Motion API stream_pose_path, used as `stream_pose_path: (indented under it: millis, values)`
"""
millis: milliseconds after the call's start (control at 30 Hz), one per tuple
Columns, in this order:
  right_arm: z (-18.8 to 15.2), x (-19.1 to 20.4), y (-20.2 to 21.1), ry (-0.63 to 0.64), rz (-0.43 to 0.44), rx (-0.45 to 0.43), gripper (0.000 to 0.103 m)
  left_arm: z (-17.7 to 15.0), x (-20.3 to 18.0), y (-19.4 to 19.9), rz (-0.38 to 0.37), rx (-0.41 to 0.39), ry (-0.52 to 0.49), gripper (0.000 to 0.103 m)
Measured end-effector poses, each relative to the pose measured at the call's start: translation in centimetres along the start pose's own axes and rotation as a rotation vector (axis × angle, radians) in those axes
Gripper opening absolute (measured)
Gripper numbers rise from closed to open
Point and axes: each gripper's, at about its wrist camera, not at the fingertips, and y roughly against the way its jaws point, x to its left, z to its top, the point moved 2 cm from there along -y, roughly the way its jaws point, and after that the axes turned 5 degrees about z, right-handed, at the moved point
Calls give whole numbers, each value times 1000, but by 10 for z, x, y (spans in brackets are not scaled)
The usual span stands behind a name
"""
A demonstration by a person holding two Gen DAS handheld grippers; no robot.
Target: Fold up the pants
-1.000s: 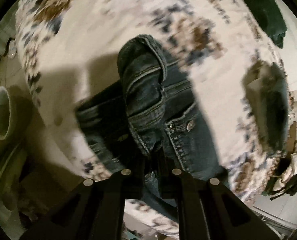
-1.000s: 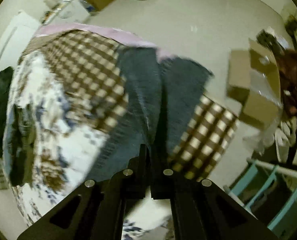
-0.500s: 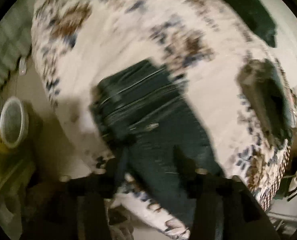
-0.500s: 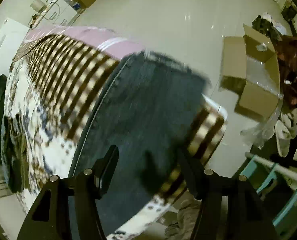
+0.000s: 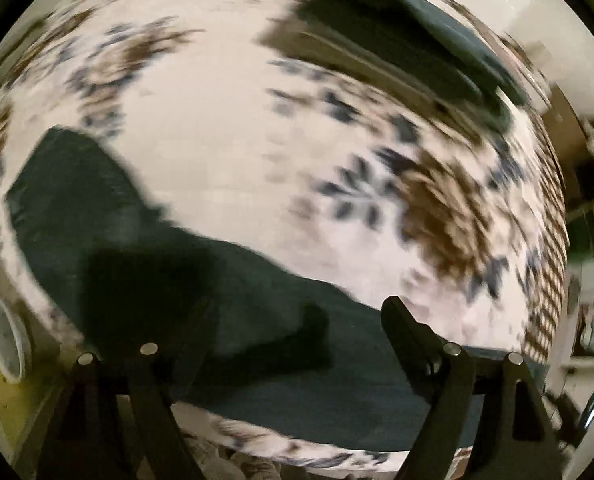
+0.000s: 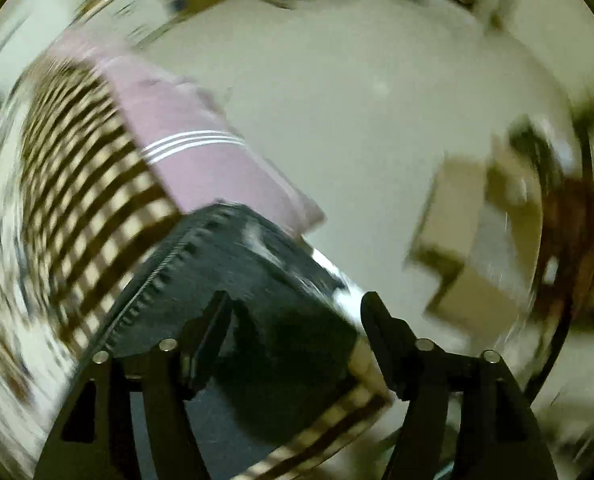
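Motion-blurred pants, bedspread

No readable text in either wrist view.
You had heavy motion blur on both; nothing you pointed at showed a legible label, brand, number or sign.

Both claws, the left claw and the right claw, are matte black, angular two-finger frames with triangular cut-outs, each studded with four round silver bolts.

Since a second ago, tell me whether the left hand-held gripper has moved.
Yes. The left hand-held gripper, jaws opening and holding nothing, has moved along the jeans, whose waistband now sits far left; the dark clothes loom larger.
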Motion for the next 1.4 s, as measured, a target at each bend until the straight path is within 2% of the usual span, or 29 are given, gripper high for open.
stream_pose_path:
  millis: [67, 100, 133, 167, 200, 233, 333, 433, 467, 533, 567, 667, 700, 833, 867, 900, 967, 1000, 1100, 1233, 1267, 1333, 1367, 1400]
  values:
    - [8, 14, -13, 81, 5, 43, 70, -5, -26, -6, -9, 4, -50, 83]
    - [10, 16, -21, 98, -1, 74, 63, -8, -38, -8, -18, 6, -69, 83]
    - [12, 18, -27, 109, -8, 82, 52, -11, -47, -9, -22, 8, -84, 83]
    - [14, 20, -29, 125, -13, 78, 11, -14, -53, -10, -23, 12, -95, 83]
    - [17, 23, -29, 156, -62, 63, 0, -15, -58, -11, -24, 18, -105, 83]
    - [17, 25, -26, 169, -85, 40, 0, -17, -63, -11, -28, 23, -112, 83]
    - [22, 28, 6, 176, -75, -63, 0, -22, -71, -9, -26, 26, -133, 83]
    - [24, 23, 37, 152, -45, -128, 0, -25, -70, -12, -18, 30, -134, 83]
    - [27, 19, 45, 144, -25, -138, 0, -26, -68, -14, -16, 37, -127, 83]
    - [35, 7, 50, 121, 36, -98, 1, -28, -64, -18, -4, 51, -109, 83]
    - [41, -1, 40, 96, 71, -35, 6, -28, -63, -20, 2, 56, -105, 83]
    - [32, -12, 15, 49, 101, 70, 59, -31, -65, -23, 20, 65, -113, 83]
    - [28, -12, 8, 38, 116, 88, 61, -31, -68, -23, 29, 60, -127, 83]
    - [19, -7, -26, 51, 121, 176, 61, -32, -82, -23, 38, 47, -177, 83]
    - [17, -4, -31, 61, 115, 186, 53, -33, -85, -23, 34, 49, -184, 83]
    - [15, 0, -33, 78, 114, 172, 27, -34, -89, -23, 30, 50, -189, 83]
    - [11, 11, -32, 132, 88, 145, 0, -34, -94, -23, 26, 50, -197, 83]
    - [10, 17, -26, 163, 52, 114, 0, -35, -98, -23, 24, 49, -202, 83]
    - [8, 30, 6, 215, 42, 0, 0, -37, -104, -22, 17, 47, -214, 83]
    - [16, 33, 52, 204, 54, -111, 0, -41, -111, -25, 10, 55, -230, 83]
    - [20, 33, 61, 205, 68, -116, 0, -42, -112, -26, 8, 60, -231, 83]
    - [29, 24, 60, 197, 133, -48, 1, -45, -114, -30, 0, 78, -225, 83]
    - [32, 21, 49, 187, 158, 29, 8, -46, -114, -31, -3, 84, -222, 83]
    - [34, 17, 37, 187, 159, 88, 38, -47, -115, -31, -5, 89, -222, 83]
